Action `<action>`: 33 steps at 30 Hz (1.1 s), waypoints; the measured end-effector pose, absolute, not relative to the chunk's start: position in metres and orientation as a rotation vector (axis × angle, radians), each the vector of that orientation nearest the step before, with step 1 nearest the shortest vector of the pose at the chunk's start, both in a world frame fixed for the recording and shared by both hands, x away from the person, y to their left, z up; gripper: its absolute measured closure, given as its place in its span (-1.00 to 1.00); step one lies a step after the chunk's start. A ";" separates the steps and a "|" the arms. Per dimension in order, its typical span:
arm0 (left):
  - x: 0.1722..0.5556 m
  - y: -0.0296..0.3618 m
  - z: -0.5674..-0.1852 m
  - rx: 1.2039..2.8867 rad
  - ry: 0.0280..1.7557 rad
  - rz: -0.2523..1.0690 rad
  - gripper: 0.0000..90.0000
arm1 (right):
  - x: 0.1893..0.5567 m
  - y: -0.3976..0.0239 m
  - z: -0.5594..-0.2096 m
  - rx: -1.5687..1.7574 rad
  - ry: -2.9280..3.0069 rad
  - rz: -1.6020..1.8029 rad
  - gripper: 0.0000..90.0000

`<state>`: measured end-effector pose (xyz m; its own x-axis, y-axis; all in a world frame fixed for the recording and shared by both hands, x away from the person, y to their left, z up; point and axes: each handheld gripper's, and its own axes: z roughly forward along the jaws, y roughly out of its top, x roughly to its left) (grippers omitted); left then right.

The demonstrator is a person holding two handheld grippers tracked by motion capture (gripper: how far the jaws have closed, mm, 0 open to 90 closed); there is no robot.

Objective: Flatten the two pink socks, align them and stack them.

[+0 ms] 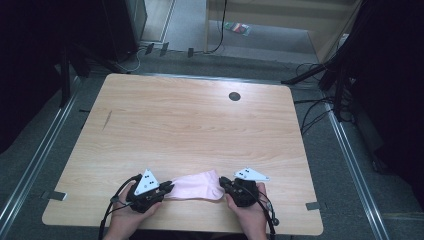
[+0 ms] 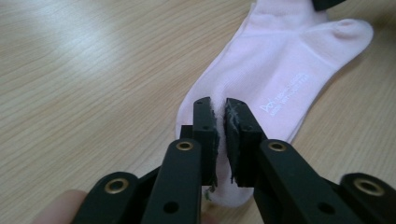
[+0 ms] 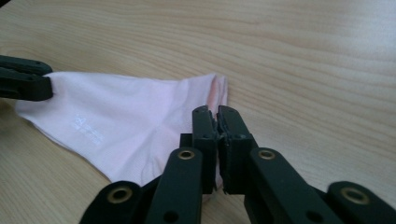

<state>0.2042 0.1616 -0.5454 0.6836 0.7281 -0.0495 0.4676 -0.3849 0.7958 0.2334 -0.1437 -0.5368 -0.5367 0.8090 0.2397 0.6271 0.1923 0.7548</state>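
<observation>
A pale pink sock (image 1: 195, 185) lies flat near the front edge of the wooden table (image 1: 200, 125), stretched between my two grippers. My left gripper (image 1: 167, 189) is shut on one end of it; in the left gripper view the fabric of the sock (image 2: 280, 70) is pinched between the pads of that gripper (image 2: 219, 109). My right gripper (image 1: 223, 182) is shut on the other end. In the right gripper view its jaws (image 3: 217, 114) clamp the sock's (image 3: 126, 116) edge near the open cuff, and the left gripper (image 3: 23, 79) holds the far end.
A small black round cap (image 1: 234, 96) sits in the tabletop toward the back. Metal rails run along the floor on both sides, with cables (image 1: 315, 115) at the right. Dark stands flank the table.
</observation>
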 end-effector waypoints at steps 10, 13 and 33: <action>0.202 0.163 -0.546 2.096 0.889 0.436 0.92 | 0.233 -0.139 -0.532 1.299 2.201 1.299 0.97; 0.202 0.162 -0.547 2.104 0.884 0.433 0.85 | 0.237 -0.139 -0.542 1.348 2.225 1.266 0.96; 0.207 0.163 -0.551 2.083 0.930 0.388 0.98 | 0.229 -0.130 -0.552 1.338 2.297 1.246 0.92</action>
<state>0.2067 0.1633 -0.5511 0.6822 0.7300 -0.0424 0.4828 -0.4061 0.7759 0.2292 -0.1296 -0.5515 -0.5678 0.7923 0.2232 0.6191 0.2323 0.7502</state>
